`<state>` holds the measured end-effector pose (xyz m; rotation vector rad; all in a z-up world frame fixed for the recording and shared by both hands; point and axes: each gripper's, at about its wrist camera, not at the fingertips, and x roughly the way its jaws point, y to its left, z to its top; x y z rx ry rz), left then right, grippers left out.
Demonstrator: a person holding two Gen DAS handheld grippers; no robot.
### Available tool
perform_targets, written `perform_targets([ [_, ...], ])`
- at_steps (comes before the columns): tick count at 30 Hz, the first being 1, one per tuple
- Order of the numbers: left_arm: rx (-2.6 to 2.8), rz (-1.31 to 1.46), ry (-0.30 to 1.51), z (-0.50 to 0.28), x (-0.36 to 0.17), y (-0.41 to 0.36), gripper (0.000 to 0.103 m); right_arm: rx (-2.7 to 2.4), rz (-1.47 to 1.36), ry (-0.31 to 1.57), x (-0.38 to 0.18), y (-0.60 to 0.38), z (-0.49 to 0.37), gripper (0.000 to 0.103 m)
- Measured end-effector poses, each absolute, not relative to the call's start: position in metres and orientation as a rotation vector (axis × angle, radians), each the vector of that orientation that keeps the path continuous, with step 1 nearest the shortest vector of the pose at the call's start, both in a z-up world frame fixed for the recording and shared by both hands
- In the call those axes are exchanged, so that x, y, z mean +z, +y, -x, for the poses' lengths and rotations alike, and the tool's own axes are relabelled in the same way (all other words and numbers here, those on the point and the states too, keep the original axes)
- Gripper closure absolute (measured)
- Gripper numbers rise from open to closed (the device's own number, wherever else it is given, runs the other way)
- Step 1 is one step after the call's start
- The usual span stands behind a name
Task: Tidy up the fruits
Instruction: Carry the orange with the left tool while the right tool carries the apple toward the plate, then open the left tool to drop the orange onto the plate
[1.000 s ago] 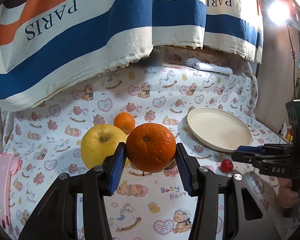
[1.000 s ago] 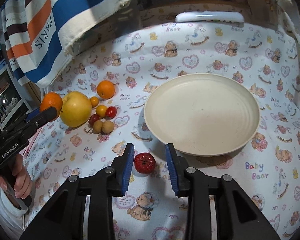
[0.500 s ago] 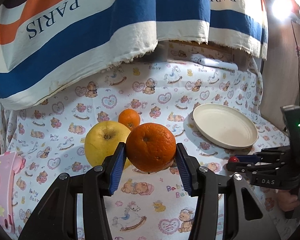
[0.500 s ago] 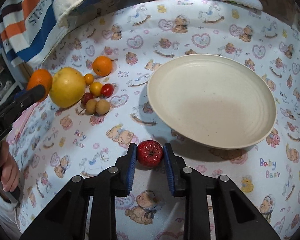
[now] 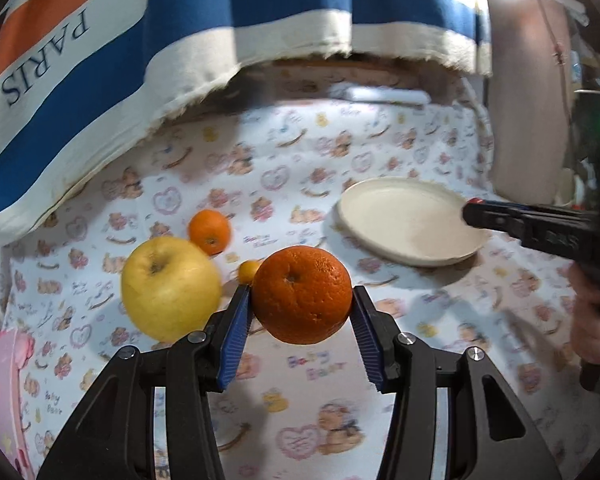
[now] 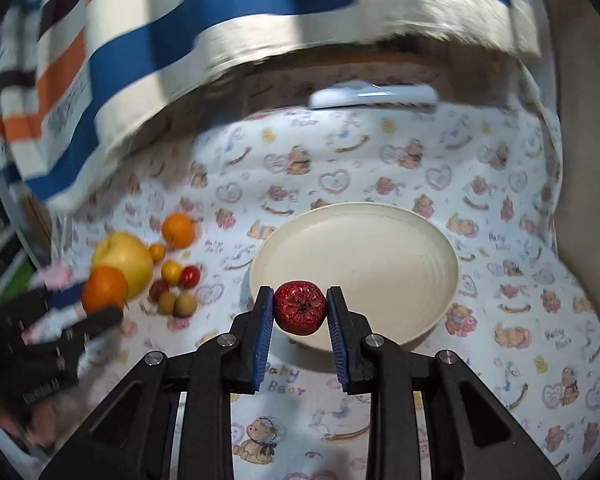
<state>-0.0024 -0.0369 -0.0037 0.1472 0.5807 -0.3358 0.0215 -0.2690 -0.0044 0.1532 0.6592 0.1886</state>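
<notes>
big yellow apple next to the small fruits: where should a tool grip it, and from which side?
Grip the yellow apple across its widest middle, coming from above. Its stem dimple faces up-front, so the round flanks offer the fullest contact. A small orange fruit and other little fruits crowd its plate-facing side, and the small orange sits close behind, so a low side approach would likely knock them. It is wide, so the jaws must open fully.

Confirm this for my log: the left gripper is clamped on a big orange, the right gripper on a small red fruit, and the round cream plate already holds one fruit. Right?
Not quite. The round cream plate holds nothing; the right wrist view shows its surface bare. The rest stands: the left gripper is clamped on the big orange, and the right gripper on the small red fruit.
</notes>
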Motion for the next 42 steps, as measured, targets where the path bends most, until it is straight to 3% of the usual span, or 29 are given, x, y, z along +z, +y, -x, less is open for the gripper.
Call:
perform_targets([
  [5,-0.343,-0.106,0.566,0.006,0.018,-0.045,0.055,0.057,-0.069,0.67,0.003,-0.282,-0.028,0.075],
  [13,-0.393,-0.168,0.558,-0.015,0.035,-0.094,0.055,0.046,-0.208,0.673,0.011,-0.326,-0.036,0.075],
  [29,-0.402,-0.251,0.688,-0.06,-0.012,-0.158,0.055,0.019,-0.209,0.768,-0.007,-0.328,-0.049,0.075],
  [42,-0.394,-0.33,0.653,-0.059,-0.031,-0.175,0.055,0.045,-0.139,0.829,-0.022,-0.313,-0.055,0.075],
])
